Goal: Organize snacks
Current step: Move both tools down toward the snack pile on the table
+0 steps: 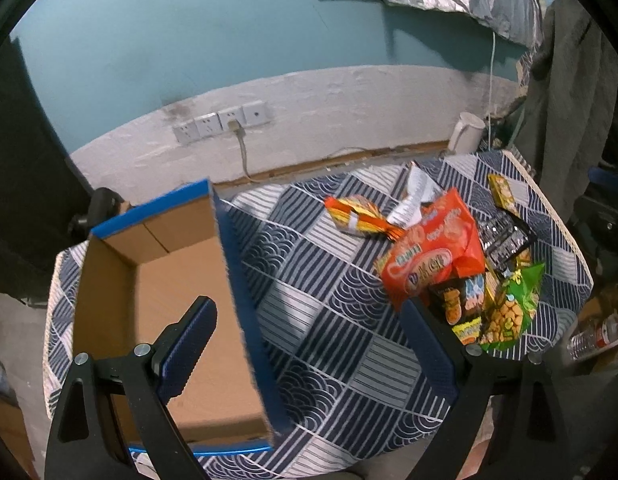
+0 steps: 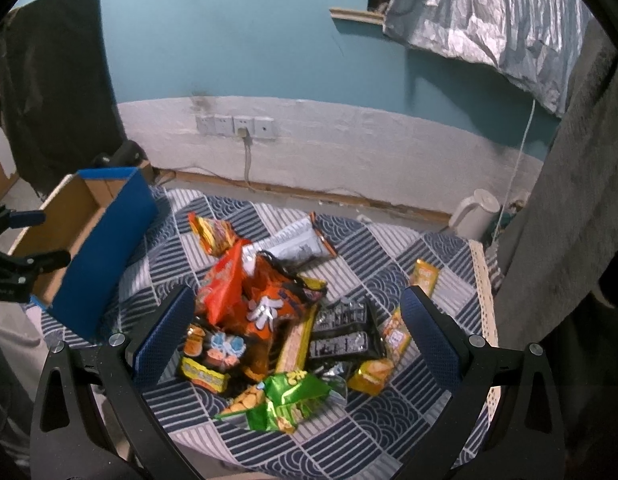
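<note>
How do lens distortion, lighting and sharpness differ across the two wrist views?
Left wrist view: fisheye bows the wall's white band, a sunlit patch falls on the tablecloth, and the cardboard box looks slightly soft. Right wrist view: the same curvature, glare on the green snack bag, dark vignette at the corners.

A teal-over-white painted wall (image 2: 229, 40) carried a row of white wall sockets (image 2: 235, 125). Crinkled silver foil sheeting (image 2: 481, 12) hung upper right; a white plastic kettle (image 2: 475, 214) stood beyond the desk's far right corner.
</note>
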The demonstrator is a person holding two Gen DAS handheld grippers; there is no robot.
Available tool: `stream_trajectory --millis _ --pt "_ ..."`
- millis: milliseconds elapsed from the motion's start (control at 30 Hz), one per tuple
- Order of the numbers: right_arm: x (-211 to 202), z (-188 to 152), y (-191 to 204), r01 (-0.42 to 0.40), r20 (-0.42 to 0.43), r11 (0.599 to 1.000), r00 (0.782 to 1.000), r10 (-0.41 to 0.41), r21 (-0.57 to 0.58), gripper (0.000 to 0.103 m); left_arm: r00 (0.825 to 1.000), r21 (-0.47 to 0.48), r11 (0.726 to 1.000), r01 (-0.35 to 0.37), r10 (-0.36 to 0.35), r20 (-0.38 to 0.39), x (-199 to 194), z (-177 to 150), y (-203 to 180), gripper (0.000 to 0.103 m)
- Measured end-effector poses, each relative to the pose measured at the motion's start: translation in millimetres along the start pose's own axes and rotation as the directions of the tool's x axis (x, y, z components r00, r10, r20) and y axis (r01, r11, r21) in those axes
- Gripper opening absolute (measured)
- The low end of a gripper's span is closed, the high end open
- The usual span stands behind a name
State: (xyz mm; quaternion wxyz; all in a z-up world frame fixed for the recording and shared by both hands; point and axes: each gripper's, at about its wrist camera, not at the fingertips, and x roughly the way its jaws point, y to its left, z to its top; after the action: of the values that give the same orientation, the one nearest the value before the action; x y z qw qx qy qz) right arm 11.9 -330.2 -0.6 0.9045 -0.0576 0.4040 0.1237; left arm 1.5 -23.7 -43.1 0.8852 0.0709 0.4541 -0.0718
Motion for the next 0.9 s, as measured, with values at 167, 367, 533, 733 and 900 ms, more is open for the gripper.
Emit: stream_trajectory --millis 167,367,533,733,900 --pt "15.6 -14.8 -6.8 0.007 -0.056 0.999 0.998 -0.005 0.04 0.101 0.999 0.024 1.0 0.006 -0.005 -0.042 17.1 -7.4 -15.1 0.094" --pt "38.3 -36.2 -13.0 0.021 -0.139 0.997 0.99 -0.01 0.08 0.101 0.997 0.035 0.999 0.015 -0.012 -0.078 36.4 -15.4 -29.7 0.094" --pt "56.7 -55.0 -17.1 0.021 -0.202 0.993 0.979 0.002 0.113 0.101 0.996 0.029 0.999 0.033 -0.03 -0.087 48.1 -15.7 -37.8 0.094" --pt "79.7 -74.9 -16.0 0.002 -0.277 0.988 0.96 0.042 0.157 0.101 0.996 0.049 0.999 0.024 -0.02 -0.092 63.0 -15.5 -45.6 0.094" --pt "101.7 -86.6 -11.0 -0.018 -0.335 0.981 0.939 0.084 0.195 0.101 0.993 0.037 0.999 0.035 -0.03 -0.118 75.2 -17.5 -49.8 0.094"
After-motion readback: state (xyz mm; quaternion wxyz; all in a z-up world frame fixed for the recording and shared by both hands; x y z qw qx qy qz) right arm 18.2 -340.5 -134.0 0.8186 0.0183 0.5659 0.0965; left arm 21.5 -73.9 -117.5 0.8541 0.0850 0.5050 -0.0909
